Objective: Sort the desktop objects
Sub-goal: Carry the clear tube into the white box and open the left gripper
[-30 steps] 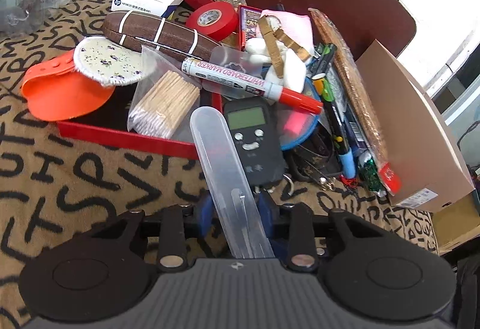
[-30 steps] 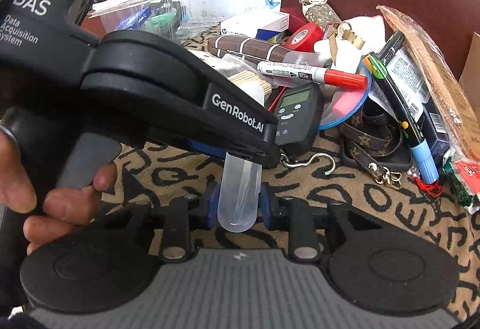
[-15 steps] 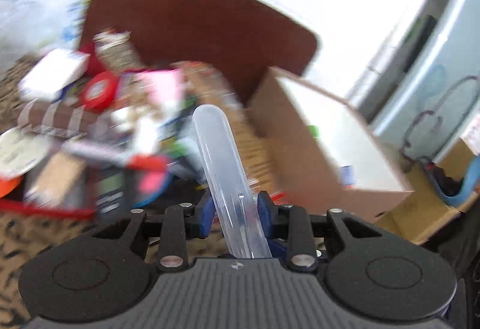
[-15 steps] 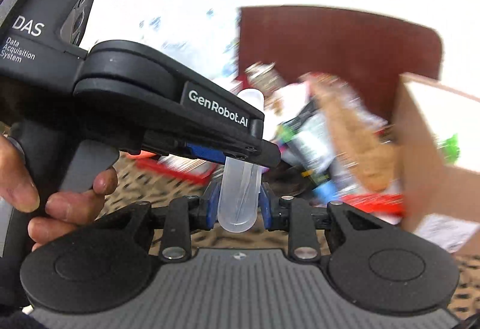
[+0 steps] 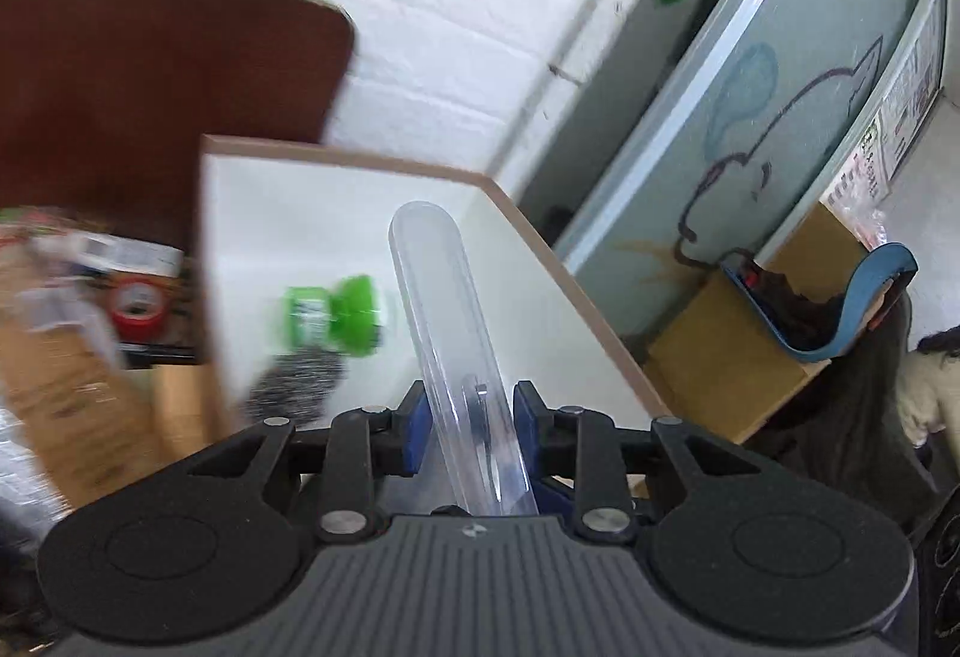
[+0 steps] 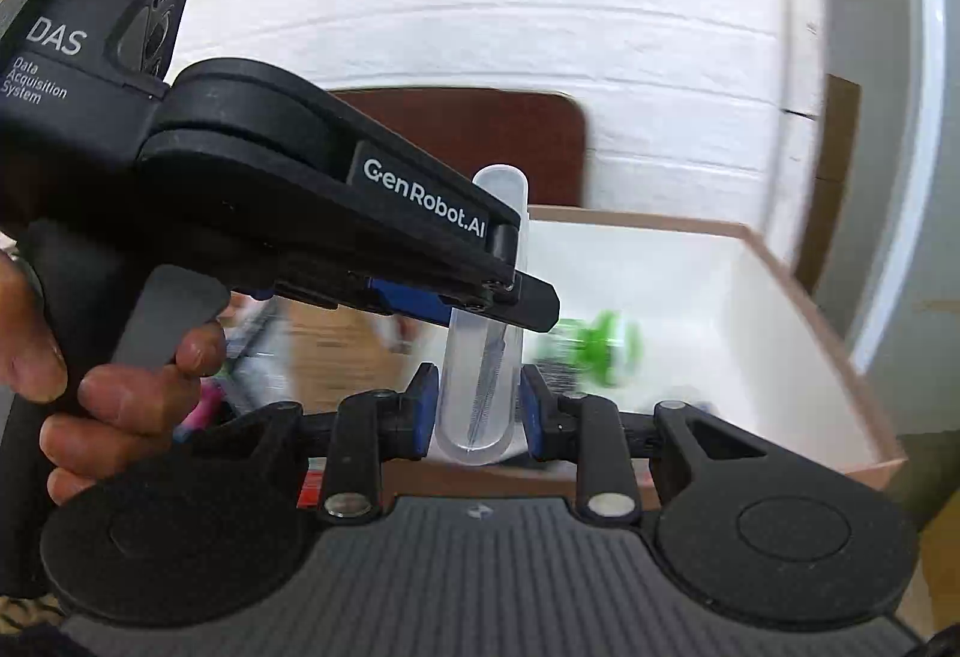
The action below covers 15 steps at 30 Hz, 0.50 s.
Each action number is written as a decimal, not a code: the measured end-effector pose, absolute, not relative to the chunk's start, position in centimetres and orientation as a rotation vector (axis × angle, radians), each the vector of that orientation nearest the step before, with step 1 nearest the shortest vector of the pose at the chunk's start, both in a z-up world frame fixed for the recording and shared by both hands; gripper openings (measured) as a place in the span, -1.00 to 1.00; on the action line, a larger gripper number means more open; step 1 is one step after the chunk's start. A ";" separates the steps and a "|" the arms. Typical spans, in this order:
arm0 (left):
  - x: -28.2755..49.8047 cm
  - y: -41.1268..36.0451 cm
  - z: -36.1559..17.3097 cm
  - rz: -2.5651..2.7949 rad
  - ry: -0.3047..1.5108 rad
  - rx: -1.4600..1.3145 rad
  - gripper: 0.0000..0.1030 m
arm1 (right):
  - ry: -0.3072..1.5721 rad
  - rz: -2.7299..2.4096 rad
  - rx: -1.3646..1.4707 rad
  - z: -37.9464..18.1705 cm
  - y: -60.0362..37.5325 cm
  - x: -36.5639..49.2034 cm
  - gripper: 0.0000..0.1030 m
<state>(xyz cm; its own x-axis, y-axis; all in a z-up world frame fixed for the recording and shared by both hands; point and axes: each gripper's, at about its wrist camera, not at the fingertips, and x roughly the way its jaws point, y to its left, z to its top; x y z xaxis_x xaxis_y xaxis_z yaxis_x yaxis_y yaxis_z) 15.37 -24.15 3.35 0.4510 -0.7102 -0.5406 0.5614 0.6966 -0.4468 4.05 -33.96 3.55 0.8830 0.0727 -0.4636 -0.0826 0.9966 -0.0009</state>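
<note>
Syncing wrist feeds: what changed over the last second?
Both claws swung from the cluttered pile toward the white-lined cardboard box, which now fills both views with a green-capped item inside. Unchanged: the left claw grips the clear plastic tube, and the right claw brackets its lower end.

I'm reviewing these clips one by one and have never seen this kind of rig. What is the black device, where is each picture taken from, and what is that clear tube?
No robot here: a person holds two handheld two-finger grippers, each with a fisheye camera looking along its fingers. One picture is from the left gripper, the other from the right gripper, which also shows the left device and the person's hand on its handle. A clear plastic tube with a thin brush-like item inside is clamped by the left gripper; its lower end sits between the right gripper's blue pads, apparently gripped too. Ahead is an open cardboard box holding a blurred green-capped item. Blurred clutter lies to the left.
</note>
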 end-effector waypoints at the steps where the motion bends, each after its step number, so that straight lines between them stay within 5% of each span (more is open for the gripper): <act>1: 16.2 -25.1 3.0 -0.800 0.798 -0.226 -0.41 | 0.501 0.069 -0.025 3.5 -34.8 4.7 -0.46; 15: 25.2 -34.2 -2.2 -0.802 1.066 -0.299 -0.41 | 0.841 -0.012 -0.117 1.3 -43.0 14.8 -0.46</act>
